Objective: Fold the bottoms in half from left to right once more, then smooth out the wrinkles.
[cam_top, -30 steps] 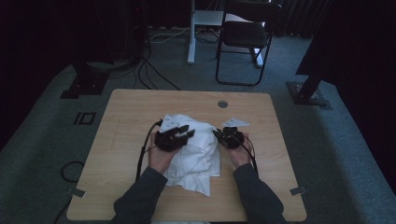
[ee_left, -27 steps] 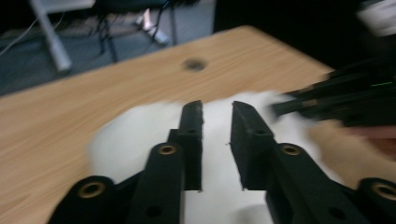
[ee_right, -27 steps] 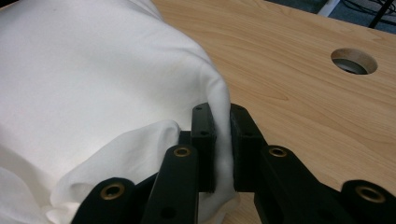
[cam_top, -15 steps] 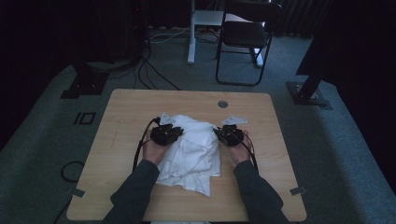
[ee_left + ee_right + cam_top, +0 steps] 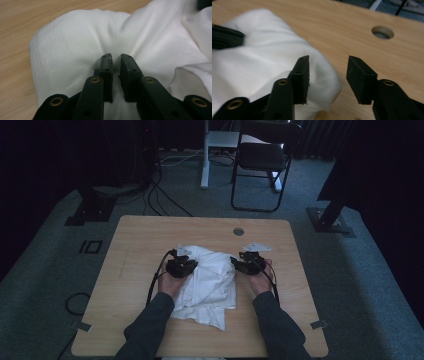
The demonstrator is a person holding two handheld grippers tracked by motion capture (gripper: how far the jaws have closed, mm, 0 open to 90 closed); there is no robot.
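**Desk:** Two grippers at work, then. How do they stand?

**Photographer:** Nearest, the left gripper (image 5: 115,58) pinches a fold of the crumpled white cloth (image 5: 210,280), its jaws having just been closing, fabric bunched between them. The right gripper (image 5: 328,66) has just been opening; its jaws stand apart with nothing between, the cloth's rounded edge just to their left.

**Desk:** And the cloth?

**Photographer:** One cloth, mid-table on the light wooden table (image 5: 150,235), lying between both hands, long axis running toward the person. Beyond: one round cable hole (image 5: 238,231), one black folding chair (image 5: 262,160).
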